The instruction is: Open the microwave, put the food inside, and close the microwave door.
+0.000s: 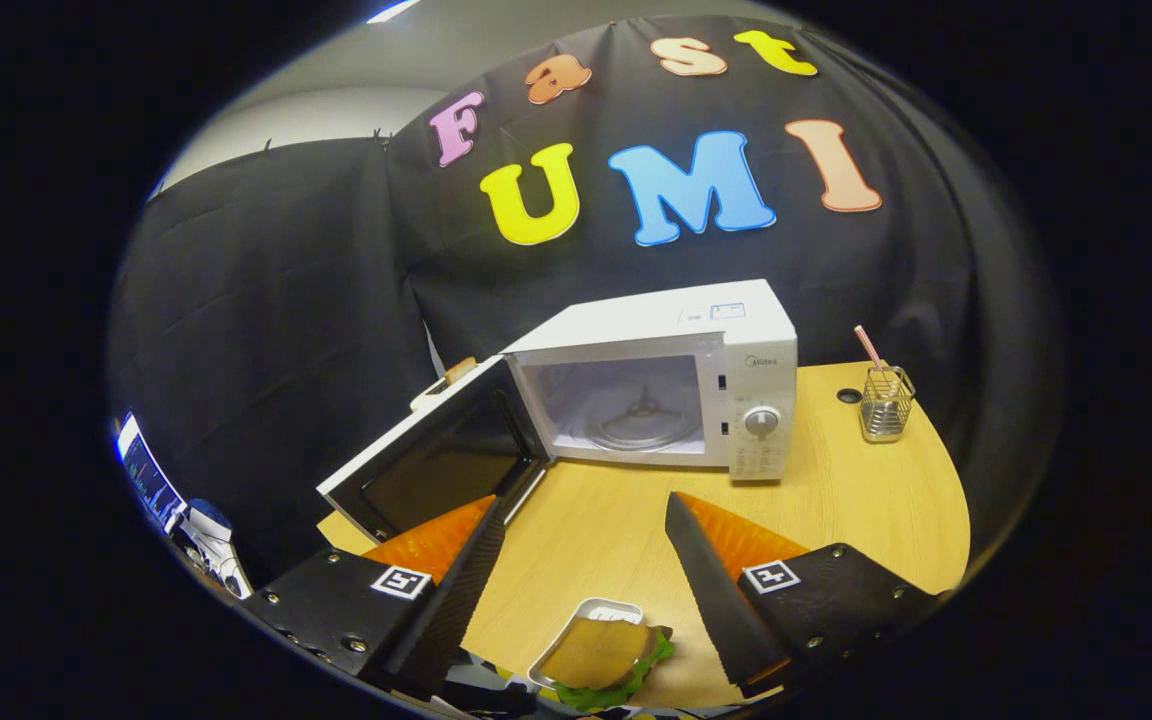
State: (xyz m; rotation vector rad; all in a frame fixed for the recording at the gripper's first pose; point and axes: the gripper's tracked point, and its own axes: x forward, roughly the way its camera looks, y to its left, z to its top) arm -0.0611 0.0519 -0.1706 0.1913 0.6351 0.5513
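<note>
Two gripper fingers stood wide apart, holding nothing. Sandwich in its white tray lay at bench near edge, betw. the fingers. Microwave sat toward the far edge, door swung fully open, w/ turntable bare. Wire cup w/ straw stood just beside it.

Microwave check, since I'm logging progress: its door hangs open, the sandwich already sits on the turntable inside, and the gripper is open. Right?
Not quite. In the gripper view the sandwich lies in its white tray on the table, between the open gripper fingers. The microwave door does hang open, turntable bare.
</note>
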